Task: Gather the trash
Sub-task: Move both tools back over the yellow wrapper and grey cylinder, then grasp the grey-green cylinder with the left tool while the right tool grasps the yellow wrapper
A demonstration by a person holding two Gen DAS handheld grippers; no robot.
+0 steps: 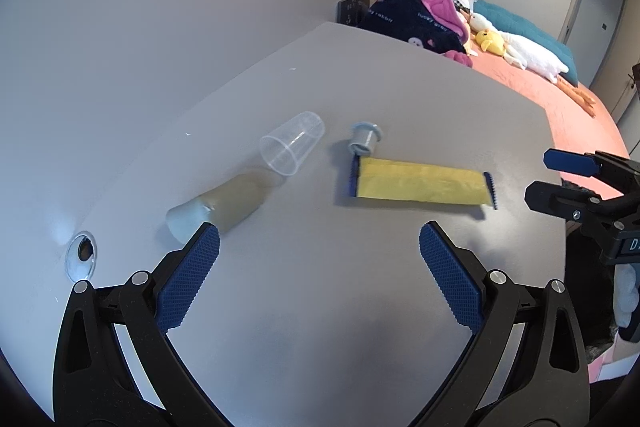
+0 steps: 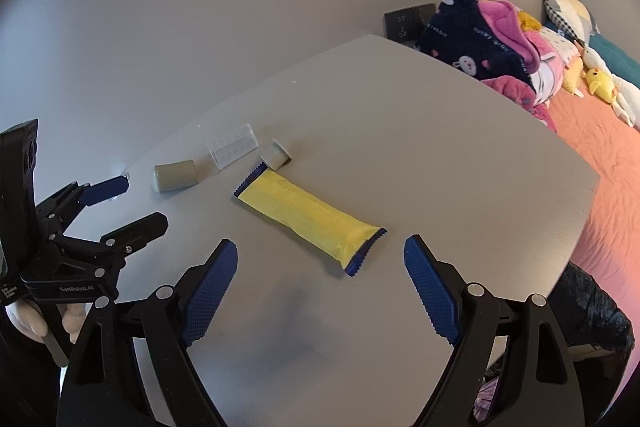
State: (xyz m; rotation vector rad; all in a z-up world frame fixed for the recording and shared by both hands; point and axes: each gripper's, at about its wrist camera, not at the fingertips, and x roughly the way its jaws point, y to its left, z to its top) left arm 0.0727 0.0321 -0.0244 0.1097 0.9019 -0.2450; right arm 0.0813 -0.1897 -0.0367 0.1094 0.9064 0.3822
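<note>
While the yellow, blue-edged wrapper (image 2: 310, 217) lies flat on the table (image 2: 440, 147), both the left gripper (image 1: 320, 239) and the right gripper (image 2: 320, 255) gape wide, empty.

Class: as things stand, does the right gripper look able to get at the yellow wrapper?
Probably yes: the right gripper is open, and the yellow wrapper lies flat just ahead with nothing between.

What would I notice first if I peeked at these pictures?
The bright yellow wrapper with blue ends, lying flat in the middle of the grey table. Behind it a clear plastic cup lies on its side. Past the table, a yellow plush duck rests on the orange bed.
</note>
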